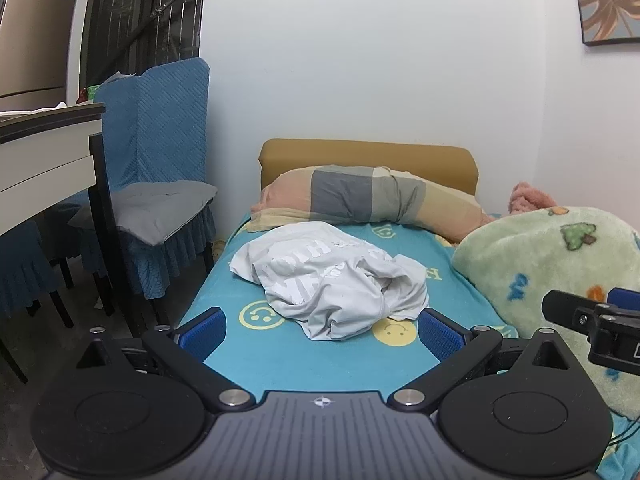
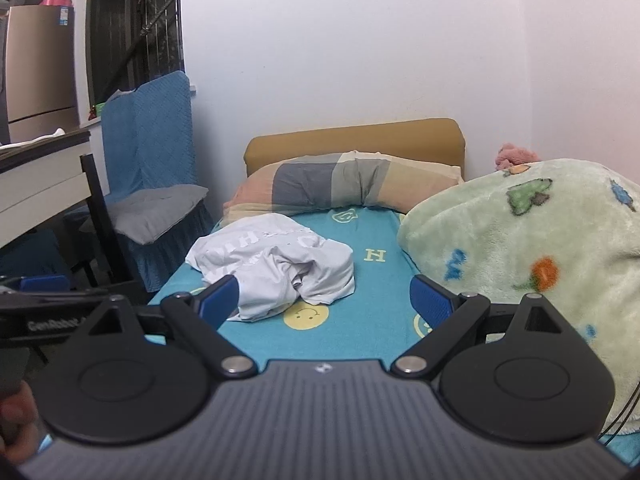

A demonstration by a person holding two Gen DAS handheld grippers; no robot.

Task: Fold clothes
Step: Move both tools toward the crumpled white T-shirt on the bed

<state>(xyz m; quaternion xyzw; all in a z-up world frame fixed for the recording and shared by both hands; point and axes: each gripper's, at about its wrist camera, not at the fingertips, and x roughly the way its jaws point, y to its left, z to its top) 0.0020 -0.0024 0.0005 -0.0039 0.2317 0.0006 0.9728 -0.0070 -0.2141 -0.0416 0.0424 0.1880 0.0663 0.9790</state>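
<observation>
Both grippers hover over the foot end of the bed (image 1: 280, 364), empty. Left gripper (image 1: 322, 334): jaws spread wide, nothing between them. Right gripper (image 2: 325, 300): same, jaws spread, off to the right and just beside the blanket (image 2: 520, 256).

Shirt (image 1: 340, 280) sits crumpled in a heap mid-bed, toward the left edge, short of the pillow (image 1: 360, 200) at the head.

Risks, my guess: heap is bunched, so a pinch could grab several layers at once and drag the whole lump instead of one edge. Shirt is near the left edge; a tug that way could slide it off. Right gripper could snag the blanket.

Hard to tell: collar, sleeves and hem are buried in folds; print reads only partly. Blanket hides the bed's right side.
</observation>
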